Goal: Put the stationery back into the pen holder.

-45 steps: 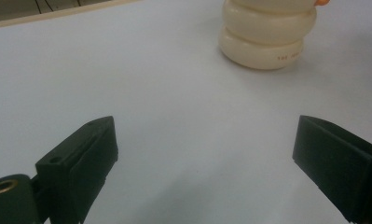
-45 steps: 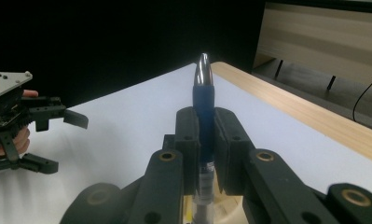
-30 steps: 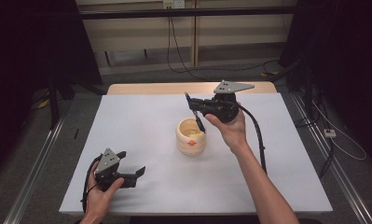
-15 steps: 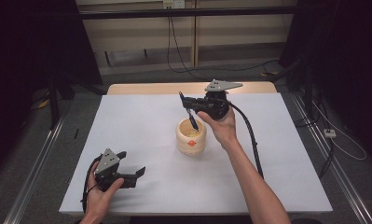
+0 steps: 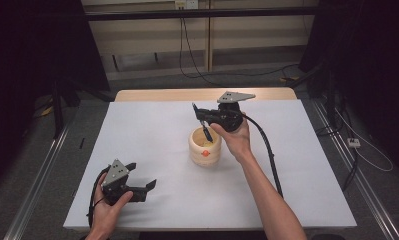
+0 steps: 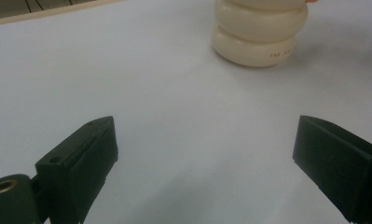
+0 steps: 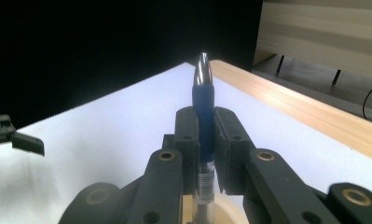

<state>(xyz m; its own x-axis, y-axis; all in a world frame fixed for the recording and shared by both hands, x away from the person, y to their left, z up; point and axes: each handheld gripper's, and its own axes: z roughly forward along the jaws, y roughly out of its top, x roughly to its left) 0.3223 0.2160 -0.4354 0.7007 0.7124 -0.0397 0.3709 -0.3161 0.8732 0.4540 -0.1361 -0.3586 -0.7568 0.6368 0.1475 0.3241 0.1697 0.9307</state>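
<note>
A cream ringed pot (image 5: 205,150) with an orange mark stands mid-table; the left gripper view has it at the top (image 6: 260,28). Just above it, my right gripper (image 5: 202,119) is shut on a pen (image 5: 206,132) with a blue grip and silver tip (image 7: 203,93). The pen hangs tilted, its lower end inside the pot's mouth. In the right gripper view the two jaws (image 7: 204,128) clamp the pen's barrel. At the front left, my left gripper (image 5: 143,186) rests on the table, jaws wide open (image 6: 204,140) and nothing between them.
The white table top (image 5: 297,165) has a wooden strip (image 5: 167,94) along its far edge. A black cable (image 5: 267,150) trails from the right gripper across the table. Dark floor and rails surround the table.
My right hand has come down and slightly left with the pen, bringing its lower end from above the pot into the mouth. The left hand has kept still.
</note>
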